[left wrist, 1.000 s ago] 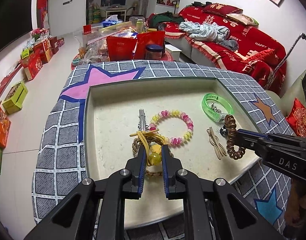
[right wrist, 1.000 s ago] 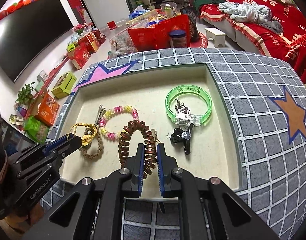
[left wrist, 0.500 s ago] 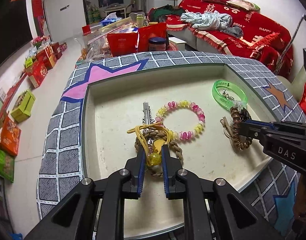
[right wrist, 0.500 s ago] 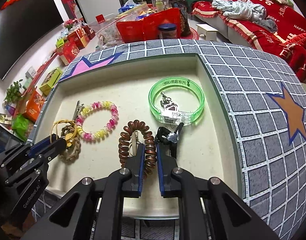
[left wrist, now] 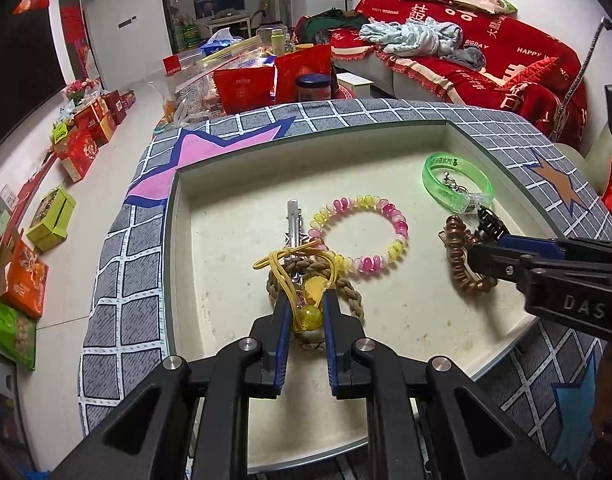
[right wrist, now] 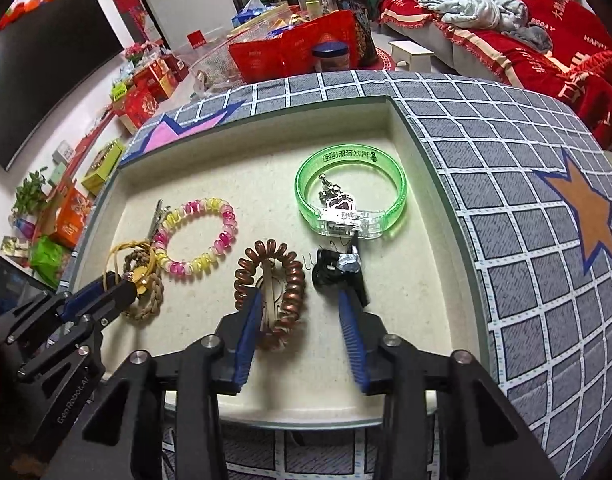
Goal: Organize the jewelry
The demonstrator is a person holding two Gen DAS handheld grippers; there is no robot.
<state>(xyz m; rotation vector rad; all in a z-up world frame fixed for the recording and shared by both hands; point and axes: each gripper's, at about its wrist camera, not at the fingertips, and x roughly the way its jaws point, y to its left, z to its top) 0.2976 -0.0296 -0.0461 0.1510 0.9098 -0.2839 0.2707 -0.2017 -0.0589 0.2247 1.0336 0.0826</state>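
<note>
Risks, nearest first: the right hand-held gripper [right wrist: 301,312] was opening, its jaws parting with the brown spiral hair tie [right wrist: 270,276] lying between them on the tray floor, no longer pressed; a pad judged likely to catch a coil as it drew away and drag the tie against the black clip [right wrist: 338,268] just beside it. The left hand-held gripper [left wrist: 304,312] stood closed on a yellow elastic cord with an amber bead [left wrist: 306,318]; the cord lay across the braided rope bracelet [left wrist: 346,294] and silver hair clip [left wrist: 293,220], so lifting it was judged liable to pull those along or tangle them. Items, all inside the shallow cream tray [right wrist: 209,152] set in the grid-patterned bench [right wrist: 506,184]: near left, cord, braid and silver clip overlapping; centre, pink-and-yellow beaded bracelet [right wrist: 197,236], touching the braid; farther right, translucent green bangle [right wrist: 350,196] enclosing a silver charm [right wrist: 336,196].
</note>
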